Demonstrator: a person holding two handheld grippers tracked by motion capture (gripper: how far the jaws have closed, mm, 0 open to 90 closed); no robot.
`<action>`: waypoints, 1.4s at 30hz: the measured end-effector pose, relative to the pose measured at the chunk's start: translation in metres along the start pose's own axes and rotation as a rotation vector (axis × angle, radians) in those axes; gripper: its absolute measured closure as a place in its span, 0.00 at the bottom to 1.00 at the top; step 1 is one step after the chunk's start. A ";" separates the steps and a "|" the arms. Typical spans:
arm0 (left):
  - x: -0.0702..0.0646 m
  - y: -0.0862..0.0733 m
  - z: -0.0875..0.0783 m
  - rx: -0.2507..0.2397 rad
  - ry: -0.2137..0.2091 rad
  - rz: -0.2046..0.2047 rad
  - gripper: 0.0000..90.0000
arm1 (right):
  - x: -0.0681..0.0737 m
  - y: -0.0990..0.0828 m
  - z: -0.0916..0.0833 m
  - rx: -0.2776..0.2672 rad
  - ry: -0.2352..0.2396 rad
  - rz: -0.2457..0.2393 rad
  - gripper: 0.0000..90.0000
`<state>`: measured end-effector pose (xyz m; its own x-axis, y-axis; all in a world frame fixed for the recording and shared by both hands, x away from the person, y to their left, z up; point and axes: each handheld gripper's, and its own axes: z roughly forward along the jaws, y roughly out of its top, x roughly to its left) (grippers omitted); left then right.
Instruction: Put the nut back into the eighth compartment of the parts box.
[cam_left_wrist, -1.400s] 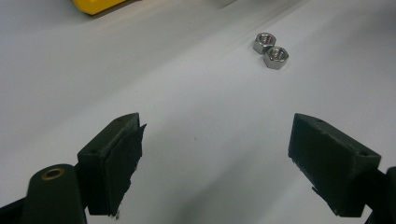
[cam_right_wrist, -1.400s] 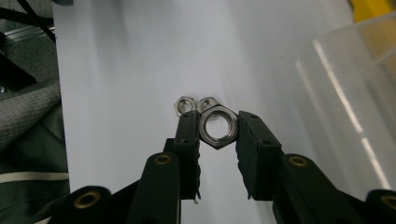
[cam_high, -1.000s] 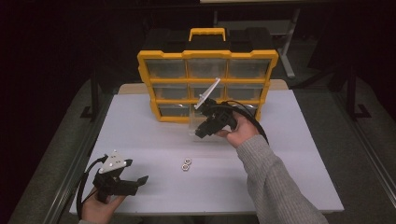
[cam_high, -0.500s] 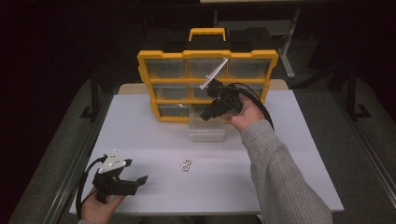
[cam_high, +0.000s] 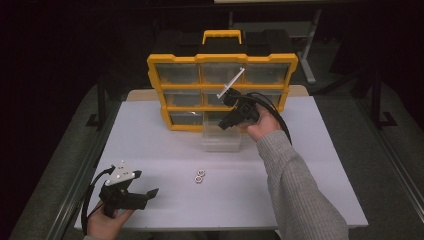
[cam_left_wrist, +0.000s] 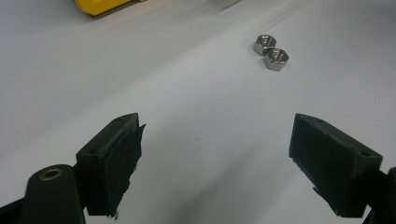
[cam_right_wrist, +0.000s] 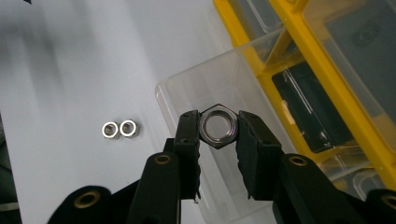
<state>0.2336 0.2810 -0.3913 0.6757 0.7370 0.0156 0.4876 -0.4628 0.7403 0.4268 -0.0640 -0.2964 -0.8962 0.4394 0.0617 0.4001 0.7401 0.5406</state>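
My right gripper is shut on a large steel hex nut and holds it above a clear plastic drawer pulled out of the yellow organiser. In the high view the right gripper hovers over that drawer, just in front of the organiser. Two small nuts lie side by side on the white table; they also show as two small nuts and two small nuts. My left gripper rests open near the front left edge, its jaws wide apart with nothing between them.
The organiser has several clear drawers in a yellow frame, with one empty slot in its bottom row. A cable loops from the right gripper. A table edge and metal rail run along the left.
The right gripper has lifted up and back towards the organiser with the nut, now over the clear drawer. The left gripper has stayed put.
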 end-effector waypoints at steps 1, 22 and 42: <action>0.000 0.000 0.000 0.000 -0.001 -0.002 0.18 | -0.001 -0.001 0.002 -0.003 -0.001 -0.001 0.77; -0.001 0.000 0.001 0.004 0.002 0.001 0.18 | -0.015 -0.015 0.031 0.021 0.004 0.060 0.77; 0.000 0.000 0.000 0.004 -0.003 -0.003 0.18 | -0.024 -0.022 0.030 -0.003 0.008 0.108 0.68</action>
<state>0.2337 0.2809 -0.3918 0.6763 0.7366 0.0115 0.4916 -0.4629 0.7376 0.4452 -0.0757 -0.3353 -0.8497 0.5119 0.1266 0.4934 0.6873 0.5331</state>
